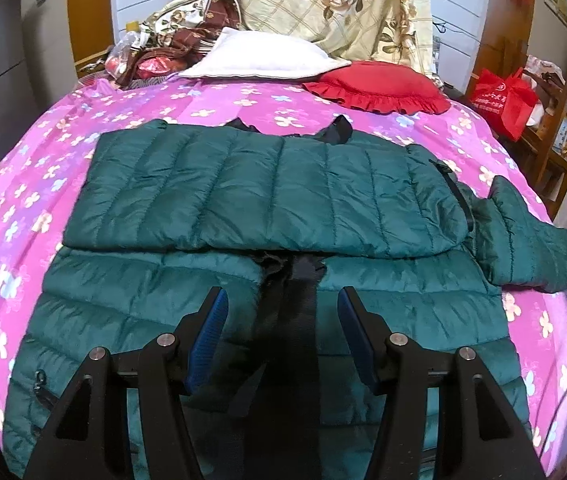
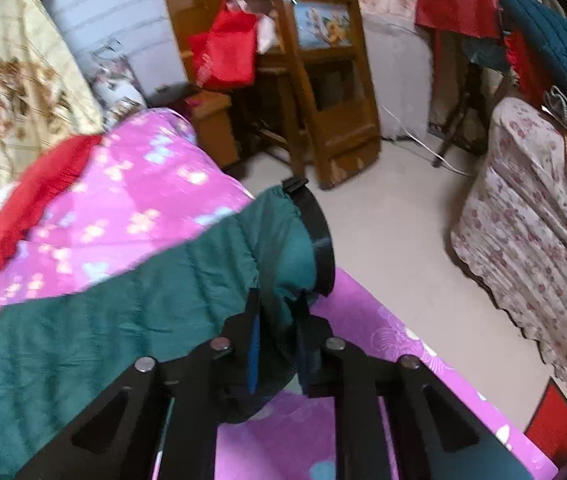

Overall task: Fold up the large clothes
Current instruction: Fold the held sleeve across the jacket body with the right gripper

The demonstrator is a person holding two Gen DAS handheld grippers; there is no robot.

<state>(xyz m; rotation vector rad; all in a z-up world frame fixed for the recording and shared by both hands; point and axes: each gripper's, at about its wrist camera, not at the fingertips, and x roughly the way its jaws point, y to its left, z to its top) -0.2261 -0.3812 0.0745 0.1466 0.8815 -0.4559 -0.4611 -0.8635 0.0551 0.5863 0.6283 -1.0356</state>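
Note:
A dark green quilted puffer jacket point(image 1: 267, 196) lies spread on the pink flowered bed point(image 1: 23, 200), one half folded over the body, its black collar lining showing in the middle. One sleeve point(image 1: 531, 240) trails off to the right. My left gripper point(image 1: 283, 304) is open and empty, hovering just above the jacket's collar area. In the right wrist view my right gripper point(image 2: 279, 312) is shut on the green sleeve point(image 2: 279, 240) near its black-trimmed cuff point(image 2: 319, 236), holding it lifted over the bed's edge.
A white pillow point(image 1: 259, 58), a red ruffled cushion point(image 1: 379, 84) and a folded floral quilt point(image 1: 335, 4) lie at the head of the bed. A red bag point(image 1: 503, 96) and wooden furniture point(image 2: 323, 92) stand to the right. A floral-covered seat point(image 2: 531, 216) stands across the floor.

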